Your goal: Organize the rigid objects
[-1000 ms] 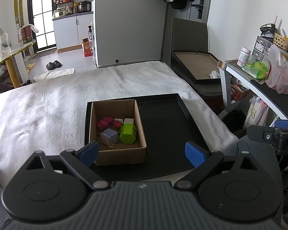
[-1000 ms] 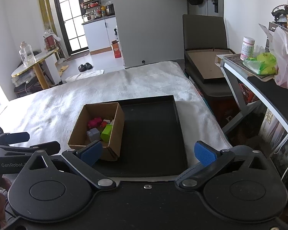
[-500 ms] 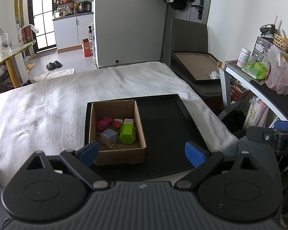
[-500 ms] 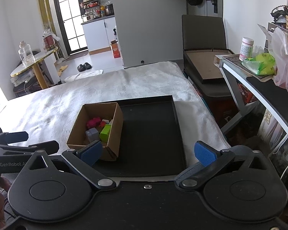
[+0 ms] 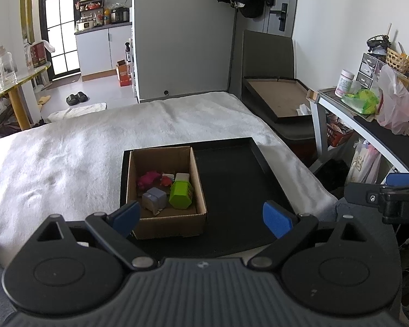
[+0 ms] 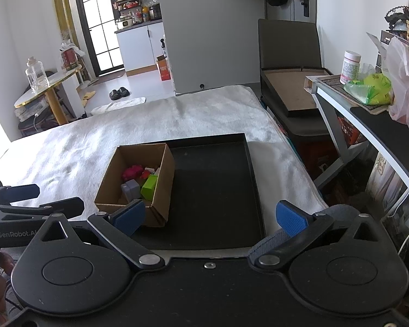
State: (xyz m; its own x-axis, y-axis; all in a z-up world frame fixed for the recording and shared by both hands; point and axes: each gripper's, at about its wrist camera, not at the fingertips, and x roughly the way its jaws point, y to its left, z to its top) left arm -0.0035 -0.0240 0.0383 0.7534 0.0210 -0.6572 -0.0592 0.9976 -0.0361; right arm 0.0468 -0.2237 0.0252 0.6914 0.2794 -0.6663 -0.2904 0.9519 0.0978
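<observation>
White bedding carries our black tray [image 5: 259,158]; the cardboard box [image 5: 165,219] sits on its left half, corralling the toys [image 5: 180,193]. We hold left gripper [image 5: 201,215] and right gripper [image 6: 208,215] spread wide, empty, short of the box, probably ready to reach

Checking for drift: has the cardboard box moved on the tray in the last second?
No. The cardboard box sits in the black tray's same left half.

My box and tray on the bed

The cardboard box [image 5: 165,190] sits in the tray's [image 5: 240,190] left half; the toys [image 5: 166,190] lie inside it, the tray on the blanket [image 5: 68,158].
</observation>
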